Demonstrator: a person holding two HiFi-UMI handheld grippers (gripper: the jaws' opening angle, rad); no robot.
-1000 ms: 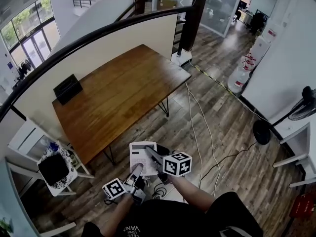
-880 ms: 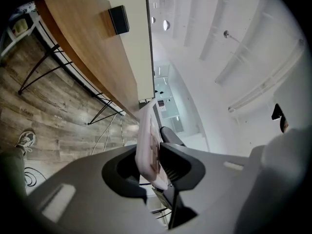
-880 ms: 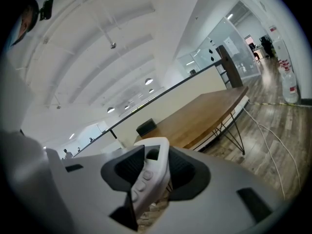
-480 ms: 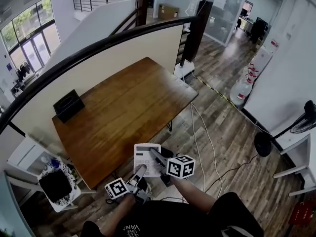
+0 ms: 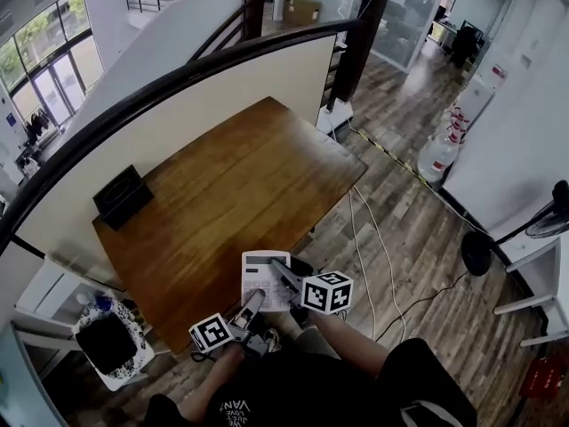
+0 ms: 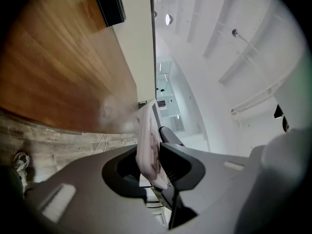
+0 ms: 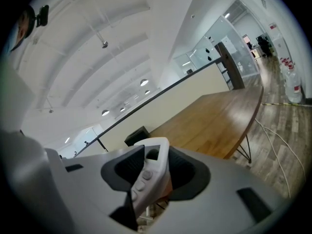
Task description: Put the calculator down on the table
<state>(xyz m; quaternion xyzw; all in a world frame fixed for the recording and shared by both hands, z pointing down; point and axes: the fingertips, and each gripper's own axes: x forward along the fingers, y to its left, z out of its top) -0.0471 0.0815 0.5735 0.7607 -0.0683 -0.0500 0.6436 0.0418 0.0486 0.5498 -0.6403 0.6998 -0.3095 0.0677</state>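
Brown wooden table point(image 5: 222, 185) is seen mid-frame; the flat white calculator point(image 5: 260, 274) is held up at lower centre, by its edge, gripped by both left gripper point(image 5: 252, 302) and right gripper point(image 5: 280, 274).

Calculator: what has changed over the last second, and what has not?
The calculator, carried between the left gripper and the right gripper, has come forward to the wooden table. It was over the floor short of the table, and in the head view it now overlaps the near edge. Nothing was taken hold of or let go. Both grippers stay clamped on it, and the black box has not moved.
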